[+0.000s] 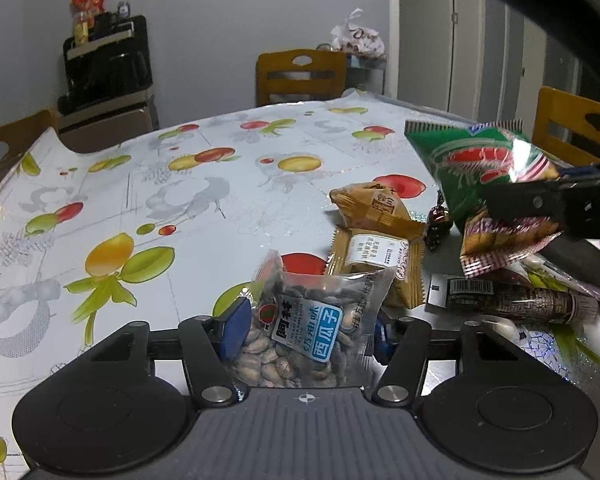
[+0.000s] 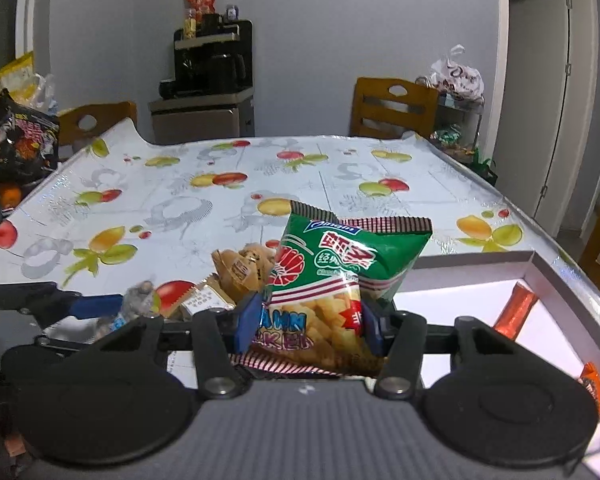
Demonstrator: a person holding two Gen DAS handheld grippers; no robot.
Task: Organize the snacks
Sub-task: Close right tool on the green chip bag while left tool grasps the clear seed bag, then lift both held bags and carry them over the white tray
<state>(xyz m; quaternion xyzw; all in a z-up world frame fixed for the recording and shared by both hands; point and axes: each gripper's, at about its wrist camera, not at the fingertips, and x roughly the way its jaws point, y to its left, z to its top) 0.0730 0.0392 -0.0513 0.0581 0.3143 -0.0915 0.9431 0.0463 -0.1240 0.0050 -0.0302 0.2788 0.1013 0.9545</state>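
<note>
While the left gripper (image 1: 306,330) pinched a clear packet of melon seeds (image 1: 308,334) over the fruit-print table (image 1: 140,184), the right gripper (image 2: 308,326) clamped a green prawn-cracker bag (image 2: 340,276), seemingly lifted, beside the white box (image 2: 476,258).

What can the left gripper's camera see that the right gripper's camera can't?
Only the left wrist view shows the dark striped barcode wrapper and clear melon-seed packet's label. Only the right wrist view shows the white box with an orange bar. Both show the green prawn-cracker bag, tan pastry packs and fruit-print tablecloth.
</note>
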